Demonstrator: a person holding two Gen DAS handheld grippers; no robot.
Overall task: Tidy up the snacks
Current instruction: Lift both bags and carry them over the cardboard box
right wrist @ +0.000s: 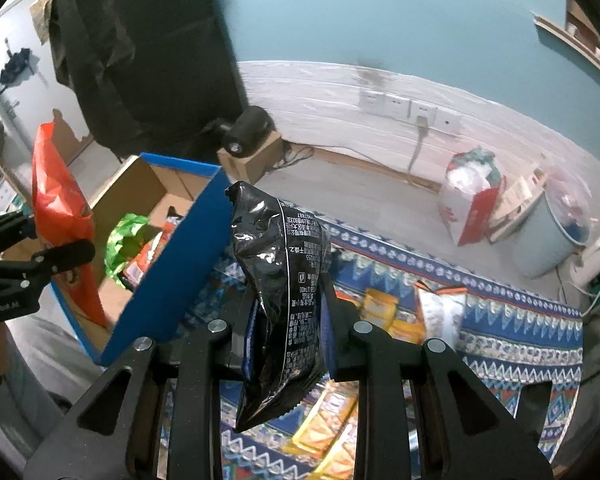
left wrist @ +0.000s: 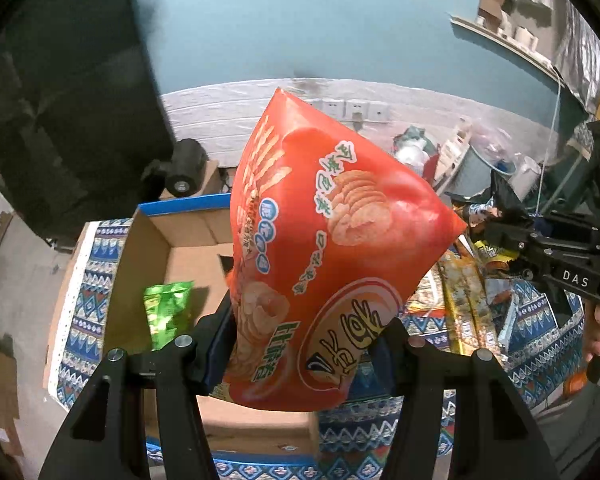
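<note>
I am carrying two snack bags at once toward the cardboard box [left wrist: 172,256]. My left gripper [left wrist: 300,344] is pinching the lower end of a puffed red chip bag [left wrist: 340,216], which is hanging in the air over the box's open top. My right gripper [right wrist: 288,320] is squeezing a black snack bag [right wrist: 276,280] hard across its middle, just at 3 o'clock of the box's blue wall [right wrist: 172,264] in the right wrist view, over the patterned cloth [right wrist: 520,344] on the counter.

Inside the box, a green packet [left wrist: 166,308] is already lying on the floor at about 9 o'clock of the red bag, with some orange-and-white packets beside it in the right wrist view. So the sorting is under way, I judge, but far from done: neither carried bag is in the box yet, and several yellow and orange packets [right wrist: 384,312] are lying loose on the cloth at 3 to 5 o'clock of the black bag.
</note>
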